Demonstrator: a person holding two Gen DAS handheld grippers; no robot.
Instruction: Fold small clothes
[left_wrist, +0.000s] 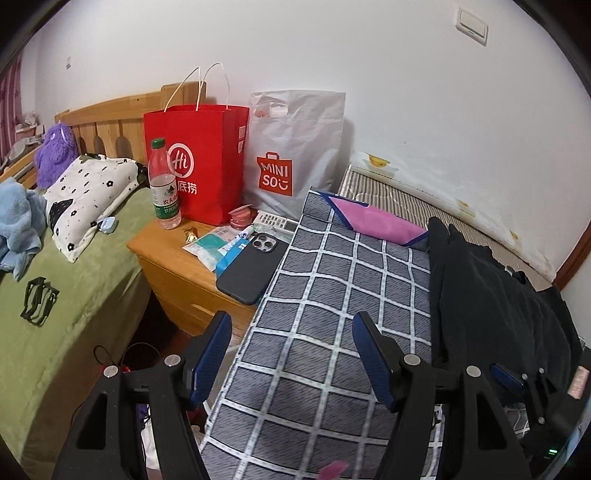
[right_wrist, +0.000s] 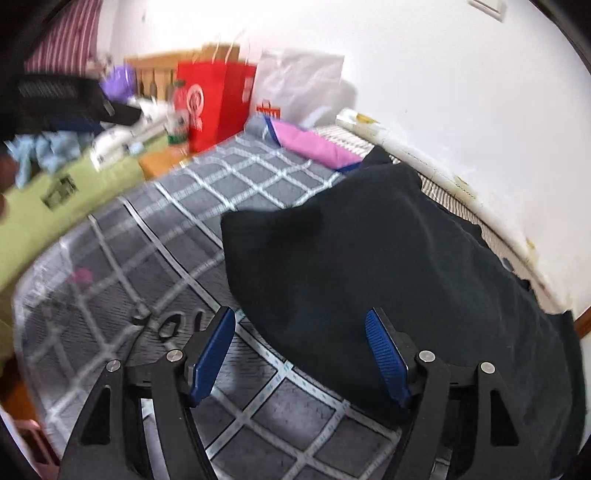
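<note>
The left claw (left_wrist: 291, 350) stands wide open over the checked sheet (left_wrist: 325, 280), holding nothing. The right claw (right_wrist: 301, 350) is also wide open and empty, just before the near edge of the black garment (right_wrist: 388, 266). This garment lies on the sheet toward the wall side; its edge seems slightly raised, but the right view is blurred, so I cannot be sure. Behind it a pink cloth (left_wrist: 376, 219) lies flat on the same sheet. Farther left, a phone (left_wrist: 251, 267) rests on the wooden nightstand (left_wrist: 173, 266) with a bottle (left_wrist: 163, 184). A red bag (left_wrist: 207, 158) and a white bag (left_wrist: 299, 144) stand against the wall.
</note>
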